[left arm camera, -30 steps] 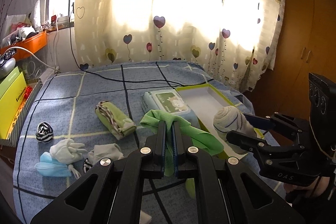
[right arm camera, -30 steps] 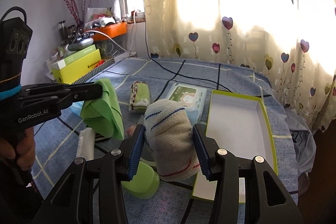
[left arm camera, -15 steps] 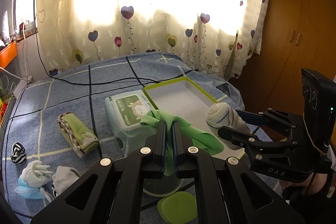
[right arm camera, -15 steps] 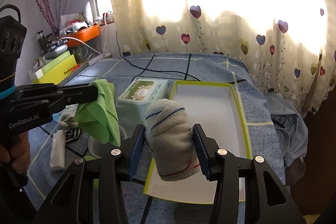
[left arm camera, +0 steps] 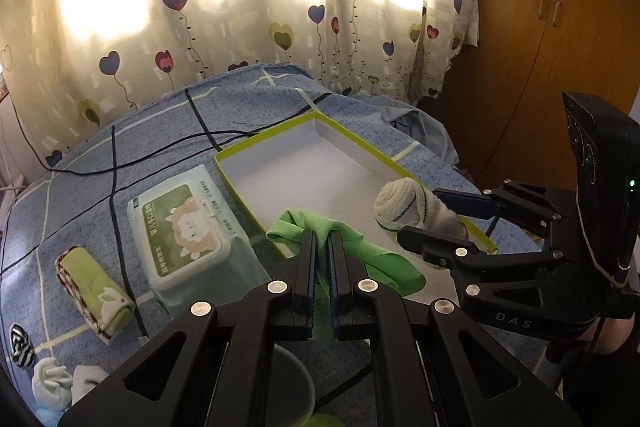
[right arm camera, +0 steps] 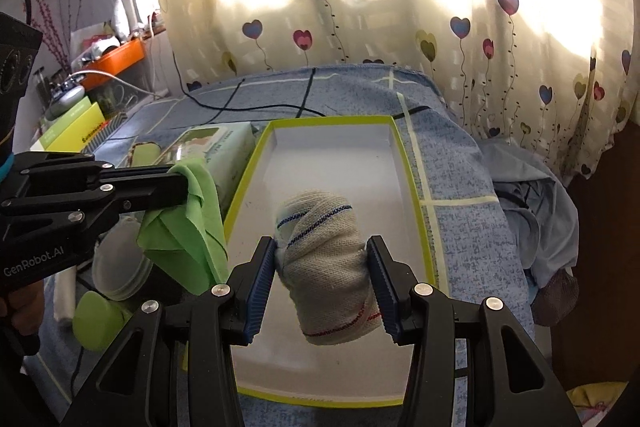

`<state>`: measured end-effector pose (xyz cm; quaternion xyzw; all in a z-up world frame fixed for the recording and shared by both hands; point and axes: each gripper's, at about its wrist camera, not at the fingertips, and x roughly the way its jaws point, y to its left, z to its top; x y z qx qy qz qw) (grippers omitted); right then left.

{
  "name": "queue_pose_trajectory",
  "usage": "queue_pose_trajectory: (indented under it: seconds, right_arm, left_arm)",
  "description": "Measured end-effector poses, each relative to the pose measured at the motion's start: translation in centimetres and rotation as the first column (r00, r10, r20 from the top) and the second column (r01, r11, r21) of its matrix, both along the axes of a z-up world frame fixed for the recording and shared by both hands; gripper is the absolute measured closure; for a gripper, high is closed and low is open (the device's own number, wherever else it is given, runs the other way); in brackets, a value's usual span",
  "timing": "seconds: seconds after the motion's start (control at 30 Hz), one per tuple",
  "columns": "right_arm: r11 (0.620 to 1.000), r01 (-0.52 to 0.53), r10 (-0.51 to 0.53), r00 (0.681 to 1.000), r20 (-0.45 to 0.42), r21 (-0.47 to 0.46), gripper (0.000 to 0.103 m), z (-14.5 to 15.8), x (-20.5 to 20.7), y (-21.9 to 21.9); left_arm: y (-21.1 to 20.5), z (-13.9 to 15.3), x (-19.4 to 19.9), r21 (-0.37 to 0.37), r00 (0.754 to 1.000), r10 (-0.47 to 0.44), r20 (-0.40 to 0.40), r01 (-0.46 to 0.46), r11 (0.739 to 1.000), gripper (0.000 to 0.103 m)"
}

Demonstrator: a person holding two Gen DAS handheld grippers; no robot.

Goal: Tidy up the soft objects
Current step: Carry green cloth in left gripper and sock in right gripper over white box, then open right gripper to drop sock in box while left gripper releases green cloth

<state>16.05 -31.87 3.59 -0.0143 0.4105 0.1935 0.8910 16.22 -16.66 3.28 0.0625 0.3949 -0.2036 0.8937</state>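
Observation:
My left gripper (left arm camera: 321, 239) is shut on a green cloth (left arm camera: 362, 259), held above the near left edge of the yellow-rimmed white box (left arm camera: 280, 141). The cloth also shows in the right wrist view (right arm camera: 188, 235). My right gripper (right arm camera: 322, 255) is shut on a rolled white sock with blue and red stripes (right arm camera: 328, 267), held over the near half of the box (right arm camera: 408, 163). The sock shows in the left wrist view (left arm camera: 408, 203) too. The box holds nothing.
A wet-wipes pack (left arm camera: 188, 227) lies left of the box. A rolled green towel (left arm camera: 96, 291), small socks (left arm camera: 48, 383) and a striped sock (left arm camera: 20, 347) lie on the blue bedspread. A clear round tub (right arm camera: 120, 267) and green lid (right arm camera: 96, 319) sit near. A black cable (left arm camera: 160, 155) crosses the bed.
Both grippers moved right and forward over the box, carrying the cloth and the sock. The sock now hangs above the box floor.

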Motion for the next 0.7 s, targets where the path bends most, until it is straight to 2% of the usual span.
queue_pose_trajectory:
  seconds: [0.4, 0.5, 0.57, 0.7]
  right_arm:
    - [1.0, 0.017, -0.018, 0.999, -0.034, -0.023, 0.056, -1.5, 1.7, -0.3]
    - [0.999, 0.024, -0.024, 0.999, -0.034, -0.023, 0.052, -1.6, 1.9, -0.5]
    - [0.999, 0.031, -0.031, 0.999, -0.03, -0.017, 0.041, -1.4, 1.8, -0.7]
    - [1.0, 0.022, -0.023, 1.0, -0.018, -0.01, 0.039, -1.0, 1.6, -0.7]
  left_arm:
    - [-2.6, -2.3, 3.4, 0.062, 0.994, -0.056, -0.09, 0.062, 0.996, 0.097]
    - [-2.6, -3.0, 3.7, 0.063, 0.991, -0.052, -0.126, 0.06, 0.996, 0.094]
    - [-2.5, -3.1, 3.5, 0.066, 0.991, -0.042, -0.124, 0.051, 0.997, 0.094]
    - [-2.2, -2.6, 3.1, 0.058, 0.993, -0.018, -0.113, 0.025, 0.998, 0.093]
